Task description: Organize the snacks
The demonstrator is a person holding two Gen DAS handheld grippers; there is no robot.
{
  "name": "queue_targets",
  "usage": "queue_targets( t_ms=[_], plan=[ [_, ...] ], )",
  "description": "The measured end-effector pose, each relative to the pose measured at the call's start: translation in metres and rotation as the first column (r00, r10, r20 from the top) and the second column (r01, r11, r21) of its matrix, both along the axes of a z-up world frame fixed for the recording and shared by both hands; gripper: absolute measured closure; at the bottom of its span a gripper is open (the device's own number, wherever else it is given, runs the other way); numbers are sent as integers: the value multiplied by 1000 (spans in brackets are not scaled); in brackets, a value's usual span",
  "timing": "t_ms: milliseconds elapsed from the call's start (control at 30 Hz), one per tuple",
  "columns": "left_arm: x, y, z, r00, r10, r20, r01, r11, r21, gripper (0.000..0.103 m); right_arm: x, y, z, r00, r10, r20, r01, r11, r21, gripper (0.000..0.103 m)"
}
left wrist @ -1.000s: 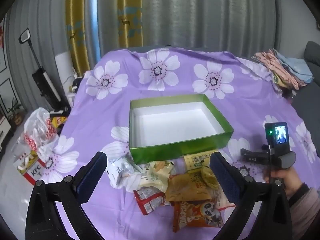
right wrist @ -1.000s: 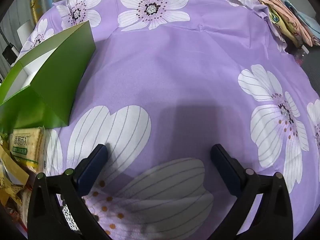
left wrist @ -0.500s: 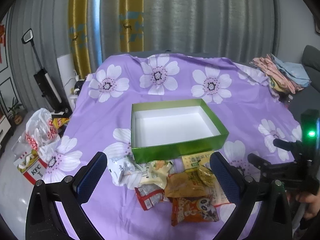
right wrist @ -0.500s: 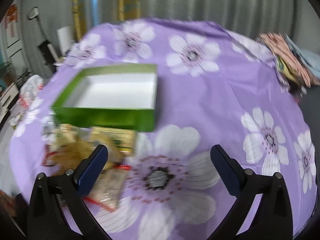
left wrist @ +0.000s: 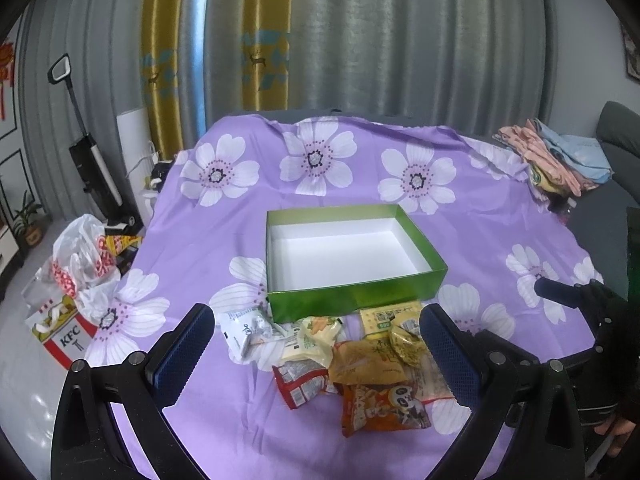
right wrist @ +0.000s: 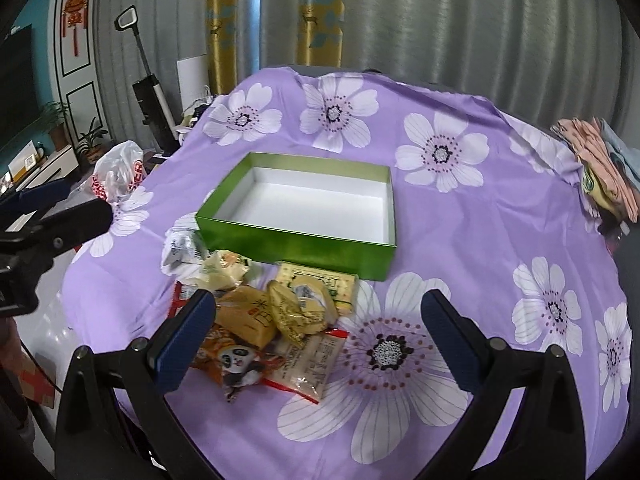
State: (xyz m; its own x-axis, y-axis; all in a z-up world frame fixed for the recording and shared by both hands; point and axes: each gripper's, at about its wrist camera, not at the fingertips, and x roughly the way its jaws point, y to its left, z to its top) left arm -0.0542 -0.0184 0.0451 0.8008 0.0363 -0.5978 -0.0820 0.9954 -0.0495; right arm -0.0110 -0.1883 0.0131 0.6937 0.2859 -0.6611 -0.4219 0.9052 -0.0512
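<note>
Left wrist view: we see the snack pile (left wrist: 352, 356) lying on the purple flowered cloth (left wrist: 480, 216), just in front of the green box (left wrist: 356, 304).
Snacks: we count an orange panda packet (left wrist: 380, 408) nearest us, a red packet (left wrist: 300, 384), a tan packet (left wrist: 368, 364), a yellow cracker pack (left wrist: 390, 316) touching the box's near wall, and a white packet (left wrist: 244, 332) at the left.
Box: we see its white inside bare, with nothing in it (right wrist: 308, 204).
Left gripper (left wrist: 316, 354): our jaws stand wide and hold nothing, above the pile.
Right gripper (right wrist: 316, 336): our jaws stand wide too, empty, over the pile's right edge and a white flower.
Desk: we find it fully draped by the cloth.
Surroundings: we note folded clothes (left wrist: 556, 156) at the far right edge, a KFC bag (left wrist: 68, 336) on the floor at left, and curtains (left wrist: 360, 40) behind.
</note>
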Motion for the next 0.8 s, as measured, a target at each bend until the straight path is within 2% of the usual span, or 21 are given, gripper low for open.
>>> queue_targets(
  t_ms=[333, 800],
  plan=[
    [-4, -3, 4, 1000, -6, 11, 6, 1000, 1, 1, -12, 9, 16, 999, 14, 30, -14, 1000, 2, 0],
    [-5, -3, 3, 1000, -5, 11, 5, 1000, 1, 1, -18, 13, 21, 999, 29, 41, -29, 1000, 9, 0]
  ],
)
